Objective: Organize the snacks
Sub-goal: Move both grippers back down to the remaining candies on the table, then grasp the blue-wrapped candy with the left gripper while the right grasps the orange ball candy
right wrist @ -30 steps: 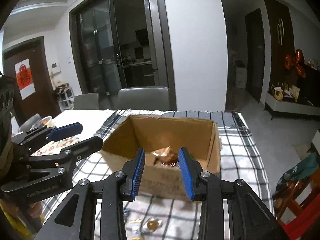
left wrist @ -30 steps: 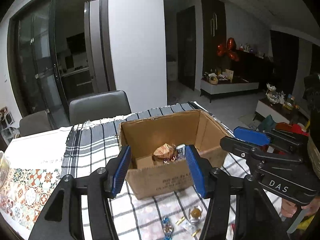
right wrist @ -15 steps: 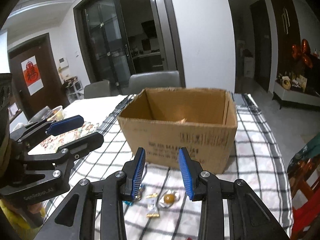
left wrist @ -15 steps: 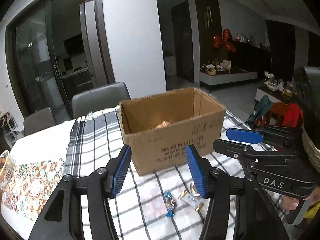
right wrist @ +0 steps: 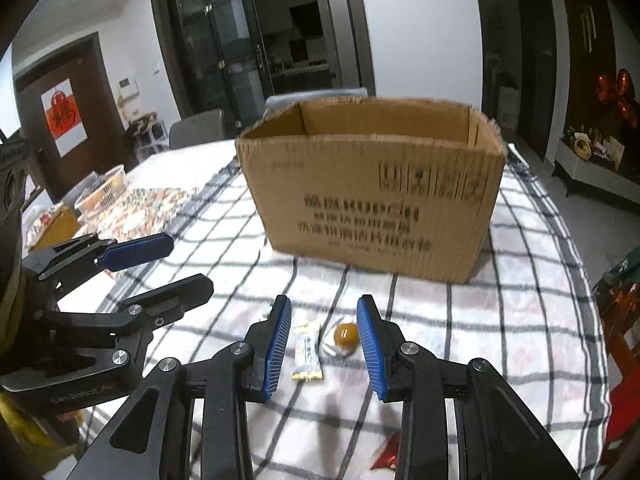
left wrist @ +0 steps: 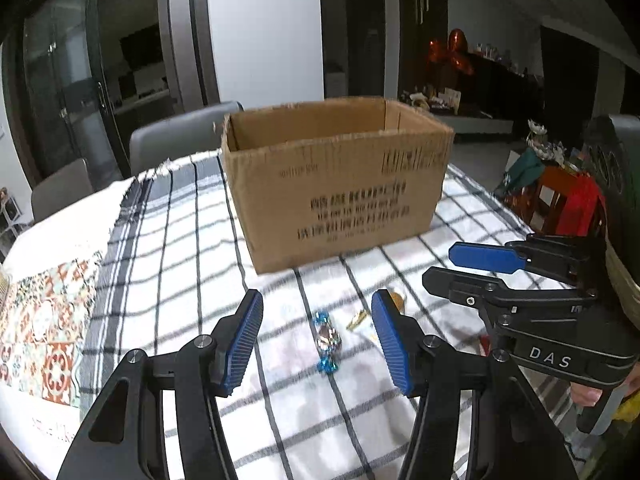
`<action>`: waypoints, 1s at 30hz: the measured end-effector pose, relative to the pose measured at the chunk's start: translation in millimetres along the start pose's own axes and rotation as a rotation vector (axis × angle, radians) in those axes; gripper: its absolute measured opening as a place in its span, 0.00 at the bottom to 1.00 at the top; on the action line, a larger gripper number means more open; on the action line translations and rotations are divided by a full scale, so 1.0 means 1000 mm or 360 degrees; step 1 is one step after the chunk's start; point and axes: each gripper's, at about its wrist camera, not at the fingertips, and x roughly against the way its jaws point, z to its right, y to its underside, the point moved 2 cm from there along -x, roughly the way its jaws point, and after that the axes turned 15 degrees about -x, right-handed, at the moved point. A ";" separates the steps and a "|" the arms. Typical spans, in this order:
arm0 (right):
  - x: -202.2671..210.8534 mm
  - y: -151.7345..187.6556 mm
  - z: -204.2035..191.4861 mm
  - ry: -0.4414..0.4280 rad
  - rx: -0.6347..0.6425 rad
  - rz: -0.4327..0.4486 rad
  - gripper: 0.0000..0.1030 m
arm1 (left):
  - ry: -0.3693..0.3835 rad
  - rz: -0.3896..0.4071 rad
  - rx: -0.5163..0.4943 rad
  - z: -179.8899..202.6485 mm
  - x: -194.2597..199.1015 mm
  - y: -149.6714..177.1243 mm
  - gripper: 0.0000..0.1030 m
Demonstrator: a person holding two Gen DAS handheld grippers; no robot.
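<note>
a checked tablecloth (left wrist: 168, 240) covers the table, with an open cardboard box (left wrist: 340, 184) standing on it. nearer than the box, the left gripper (left wrist: 318, 340) and right gripper (right wrist: 322, 344) hover with jaws apart, holding nothing. under them lie a blue-wrapped candy (left wrist: 327, 340), a yellow-white sachet (right wrist: 307, 350) and a round amber sweet (right wrist: 346, 334).

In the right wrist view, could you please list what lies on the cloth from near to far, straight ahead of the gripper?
Red wrapper → white packet → round amber candy → cardboard box.
</note>
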 end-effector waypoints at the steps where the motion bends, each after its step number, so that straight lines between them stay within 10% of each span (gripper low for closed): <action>1: -0.003 0.002 0.001 0.0005 0.0000 -0.0012 0.34 | 0.0007 -0.0010 -0.0001 0.001 -0.002 0.003 0.54; 30: -0.081 0.013 0.016 0.0130 0.0033 -0.0273 0.29 | 0.0254 -0.0295 0.0068 0.001 -0.085 0.032 0.39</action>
